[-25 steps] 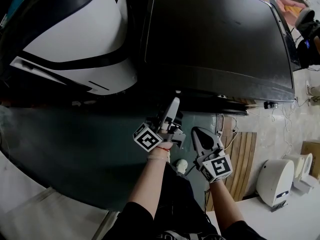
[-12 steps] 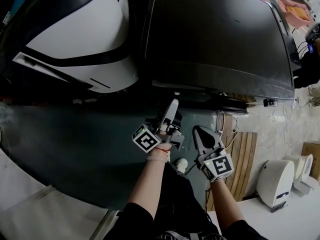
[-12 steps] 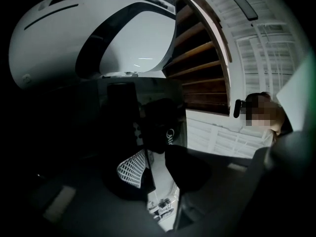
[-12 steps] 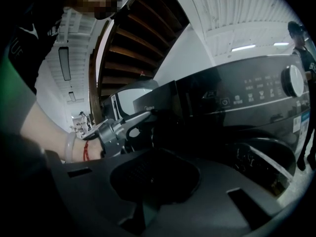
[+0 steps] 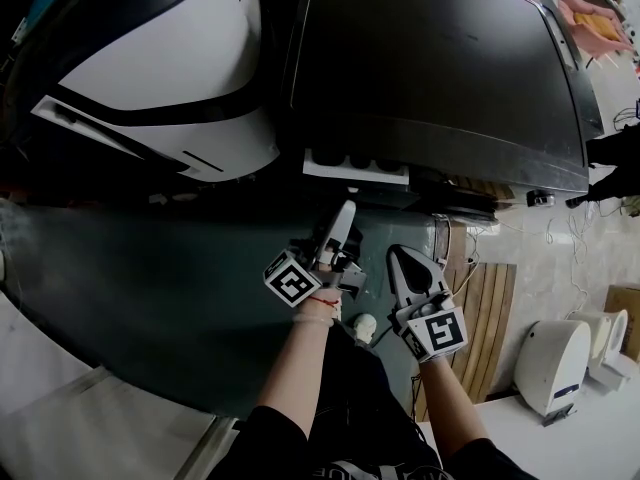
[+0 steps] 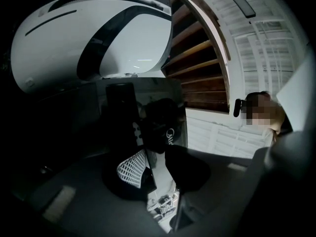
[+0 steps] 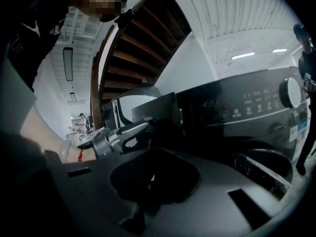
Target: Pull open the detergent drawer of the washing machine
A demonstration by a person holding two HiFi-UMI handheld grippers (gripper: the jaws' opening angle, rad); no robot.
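The drawer (image 5: pixel 355 167) is being gripped by its front edge in the left gripper (image 5: pixel 347 210), whose jaws have just been closing on it. It is being shown partly out of the washer (image 5: pixel 440 68), just above the centre of the head view. The right gripper (image 5: pixel 398 258) is being held closed on nothing, just right of the left one and apart from the machine.

Detergent drawer front (image 7: pixel 148 110): 1 small white brand word (image 7: pixel 137 114), reads as "Midea" | left gripper view, same front: white logo (image 6: pixel 170 135), only "Mid" legible | control panel (image 7: pixel 256 107): white icons and captions, too small to read | sticker (image 7: pixel 300 127) at panel's right edge: print illegible
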